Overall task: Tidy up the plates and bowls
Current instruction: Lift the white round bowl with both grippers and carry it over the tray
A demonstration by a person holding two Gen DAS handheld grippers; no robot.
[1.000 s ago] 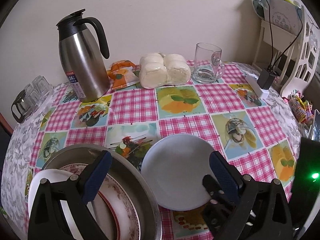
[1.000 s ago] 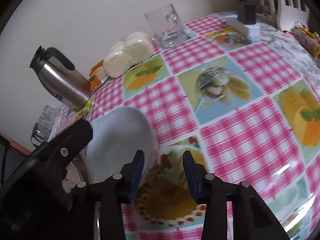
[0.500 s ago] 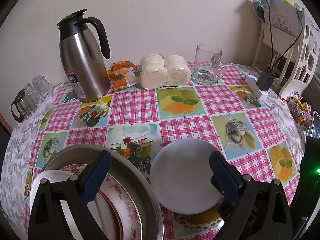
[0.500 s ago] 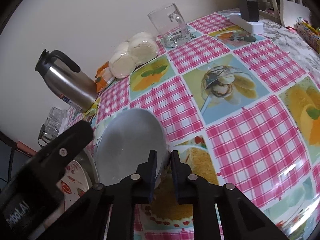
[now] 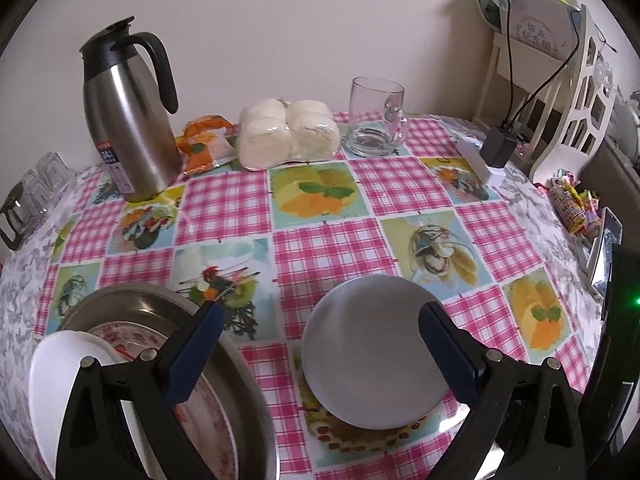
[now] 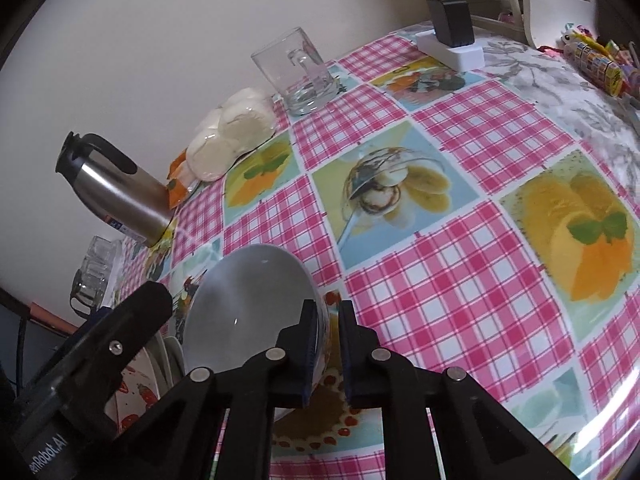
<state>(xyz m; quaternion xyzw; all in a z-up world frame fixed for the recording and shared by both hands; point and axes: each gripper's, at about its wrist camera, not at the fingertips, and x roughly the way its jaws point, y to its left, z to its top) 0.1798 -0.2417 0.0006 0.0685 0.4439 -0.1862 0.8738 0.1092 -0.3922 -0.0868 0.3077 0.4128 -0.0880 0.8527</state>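
A plain white plate [image 5: 372,354] is held tilted just above the tablecloth. My right gripper [image 6: 326,328] is shut on the white plate's [image 6: 252,308] near rim. My left gripper [image 5: 318,344] is open and empty, its fingers astride the gap between the plate and a steel basin [image 5: 140,300]. The basin at the lower left holds a red-patterned plate [image 5: 200,416] and a white dish [image 5: 68,356]. The right gripper's body shows as a dark shape [image 5: 618,360] at the right edge.
A steel thermos jug [image 5: 128,124], a snack packet [image 5: 204,144], wrapped buns [image 5: 286,134] and a glass mug [image 5: 376,122] stand along the back. A power strip with charger [image 5: 486,156] and candy [image 5: 574,208] lie right. Glasses [image 5: 36,192] sit far left.
My right gripper closed on the white plate's rim, lifted it off the cloth and carried it a little to the right. The left gripper stayed open and still.
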